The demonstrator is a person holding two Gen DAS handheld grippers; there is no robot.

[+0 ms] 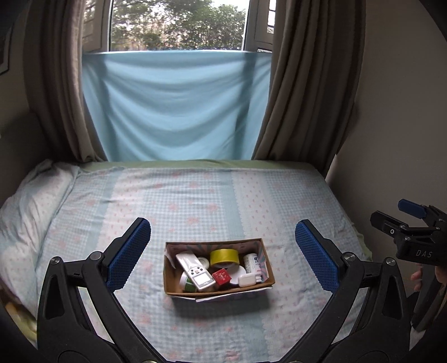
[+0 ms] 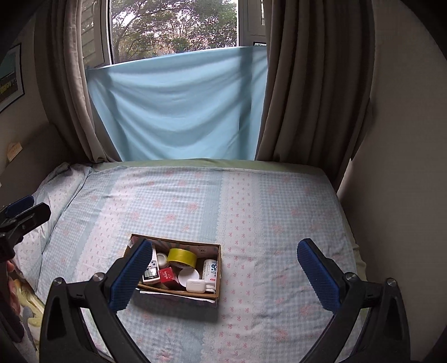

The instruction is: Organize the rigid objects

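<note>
Overhead, hovering with both grippers spread wide and gripping nothing above a patterned bed (image 1: 195, 195).

Lying straight ahead between the fingers of the left gripper (image 1: 223, 252): a cardboard box (image 1: 216, 291) packed with a yellow tape roll (image 1: 224, 257), white remote (image 1: 195, 269), red cube (image 1: 221, 276) and white earbud case (image 1: 247, 279). Sitting ahead and left of the right gripper (image 2: 225, 275), partly hidden behind its left finger, that same box. Hanging beyond: blue cloth (image 1: 176, 106) over a window.

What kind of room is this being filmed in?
Most likely a bedroom at home: a bed with a patterned sheet and pillow, brown curtains framing a window onto trees, and a cardboard box of small household items on the bed.
</note>
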